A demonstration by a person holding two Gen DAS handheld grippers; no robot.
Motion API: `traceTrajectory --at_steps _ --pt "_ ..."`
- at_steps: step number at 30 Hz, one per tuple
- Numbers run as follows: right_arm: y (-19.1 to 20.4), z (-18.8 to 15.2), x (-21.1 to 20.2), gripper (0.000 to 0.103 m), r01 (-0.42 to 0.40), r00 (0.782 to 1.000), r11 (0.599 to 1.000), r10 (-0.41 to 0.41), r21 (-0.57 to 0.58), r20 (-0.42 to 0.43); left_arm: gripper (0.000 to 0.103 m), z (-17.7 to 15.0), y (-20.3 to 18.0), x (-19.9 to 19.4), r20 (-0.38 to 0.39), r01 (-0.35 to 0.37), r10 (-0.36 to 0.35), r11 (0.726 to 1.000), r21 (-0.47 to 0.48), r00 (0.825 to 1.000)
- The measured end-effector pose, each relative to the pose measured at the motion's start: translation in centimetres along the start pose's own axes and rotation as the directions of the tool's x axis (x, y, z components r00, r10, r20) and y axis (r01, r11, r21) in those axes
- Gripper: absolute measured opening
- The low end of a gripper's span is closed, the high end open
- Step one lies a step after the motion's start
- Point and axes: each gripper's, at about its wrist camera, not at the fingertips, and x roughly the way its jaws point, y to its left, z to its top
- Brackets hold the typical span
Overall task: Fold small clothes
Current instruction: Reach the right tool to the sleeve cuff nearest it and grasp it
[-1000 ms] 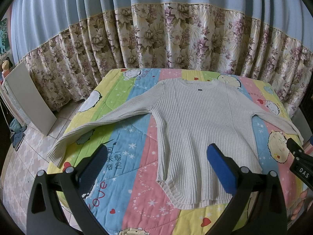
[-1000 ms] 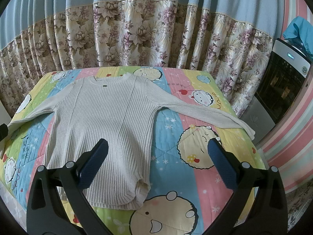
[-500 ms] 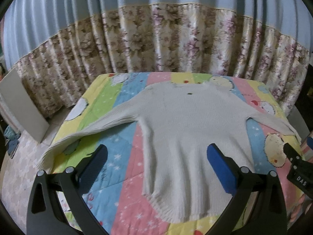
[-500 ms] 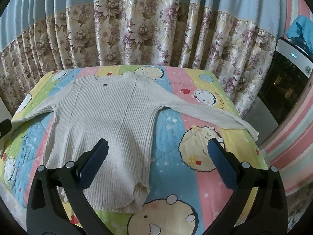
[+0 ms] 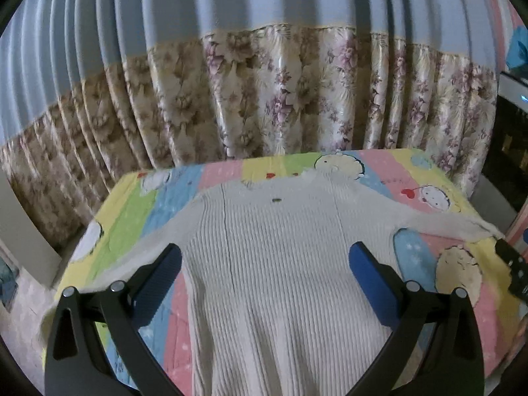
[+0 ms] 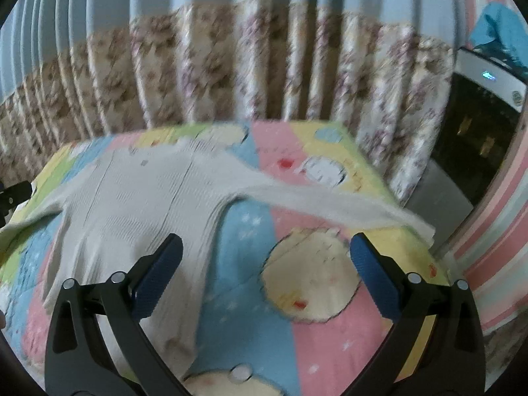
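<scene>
Cream sweater [image 5: 280, 264] flat on quilt [image 6: 313, 297], 2 grippers (left [image 5: 264, 274], right [image 6: 264, 270]) wide open, empty

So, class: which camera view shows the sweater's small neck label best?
The left wrist view: the sweater lies centred and sharp, its label distinct. The right wrist view shows it blurred, off to the left.

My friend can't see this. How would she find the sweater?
Look below the flowery curtain for the bright striped cartoon quilt. Spread flat on it, sleeves stretched out sideways, lies the sweater. It is the only plain thing there: pale cream and ribbed.
</scene>
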Motion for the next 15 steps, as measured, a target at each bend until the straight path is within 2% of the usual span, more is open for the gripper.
traceTrajectory --at_steps 3,6,9,13,15 --pt "-2.4 0.1 0.6 0.1 0.011 0.999 0.998 -0.013 0.059 0.031 0.102 0.7 -1.1 2.4 -0.08 0.052 -0.051 0.998 0.022 0.995" --pt "-5.5 0.5 3.2 0.1 0.014 0.998 0.989 -0.006 0.15 -0.057 0.101 1.3 -1.9 5.4 -0.148 0.06 -0.057 0.998 0.018 0.987" --pt "-9.2 0.5 5.0 0.1 0.056 0.993 0.967 -0.029 0.248 -0.11 0.101 1.5 -2.4 8.4 -0.208 0.079 -0.075 0.997 0.008 0.975" --pt "-14.1 0.5 7.1 0.1 0.104 0.984 0.907 -0.034 0.409 -0.177 0.102 2.1 -3.0 11.2 -0.236 0.093 -0.091 0.996 -0.007 0.968" --pt "-16.4 0.6 8.1 0.095 0.145 0.975 0.86 -0.039 0.49 -0.219 0.101 2.5 -3.5 12.5 -0.241 0.078 -0.071 0.997 0.016 0.968"
